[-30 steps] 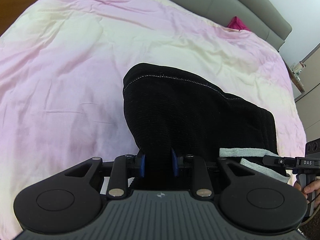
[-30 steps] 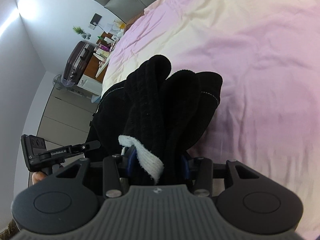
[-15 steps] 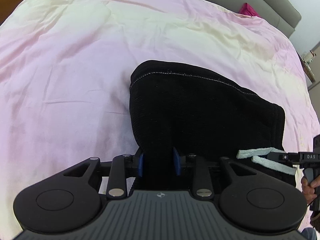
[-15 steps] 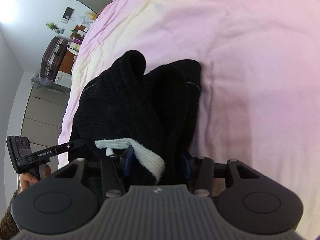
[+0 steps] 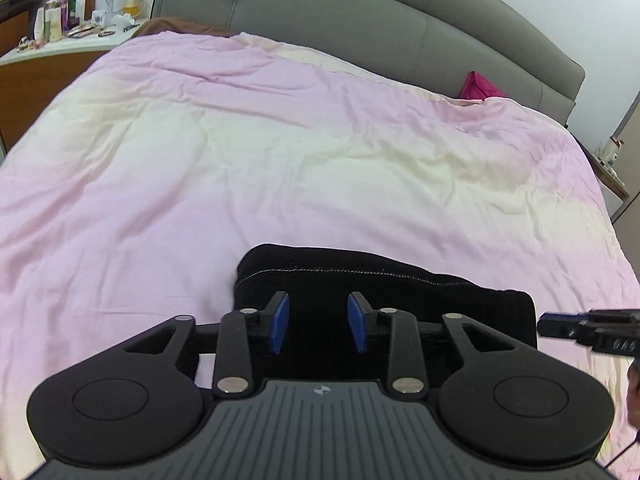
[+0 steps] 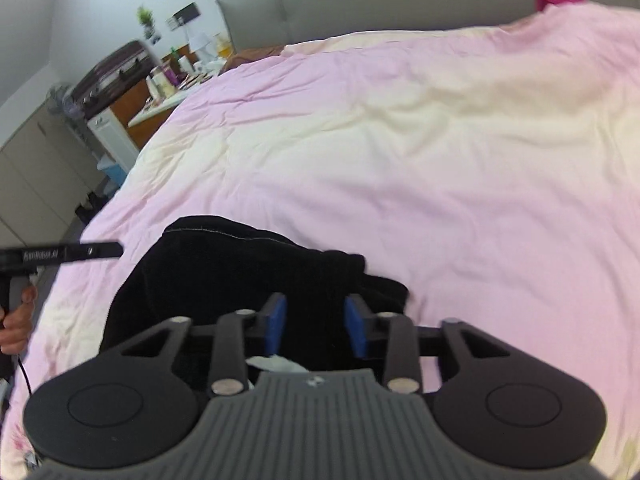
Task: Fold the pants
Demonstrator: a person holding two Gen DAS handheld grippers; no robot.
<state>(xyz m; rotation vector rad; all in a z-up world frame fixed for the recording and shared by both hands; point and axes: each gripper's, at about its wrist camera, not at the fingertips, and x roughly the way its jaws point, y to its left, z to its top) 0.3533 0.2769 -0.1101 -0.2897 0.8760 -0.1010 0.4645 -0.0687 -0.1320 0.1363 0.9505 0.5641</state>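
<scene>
Bed (image 5: 280,168): pink-and-cream cover, wide and lightly creased, filling both views; grey headboard (image 5: 360,12) at 12 o'clock, cluttered side table (image 5: 60,36) at 10 to 11 o'clock from my left tool. Pants (image 5: 380,292): black, lying on the cover as a flattish folded bundle at the near edge, directly below and ahead of both tools; long axis runs side to side, 9 to 3 o'clock, with a stitched hem line across the far edge. A scrap of white, perhaps the drawstring (image 6: 280,364), shows at the near edge under my right tool. Left gripper (image 5: 319,326): jaws parted wide, blue pads clear of the cloth, nothing held; it hovers over the bundle's left half, the left end of the pants at about 11 o'clock. Right gripper (image 6: 316,326): jaws likewise spread, nothing held, over the bundle's right part, with the rumpled right end at 1 o'clock; this view is blurred, so I cannot tell whether the pads touch the fabric. Each tool's tip shows at the edge of the other's view. My judgement: the fold looks laid down and let go; both tools sit about equally near, and any further fold would bring one short end across to the other along that axis.
</scene>
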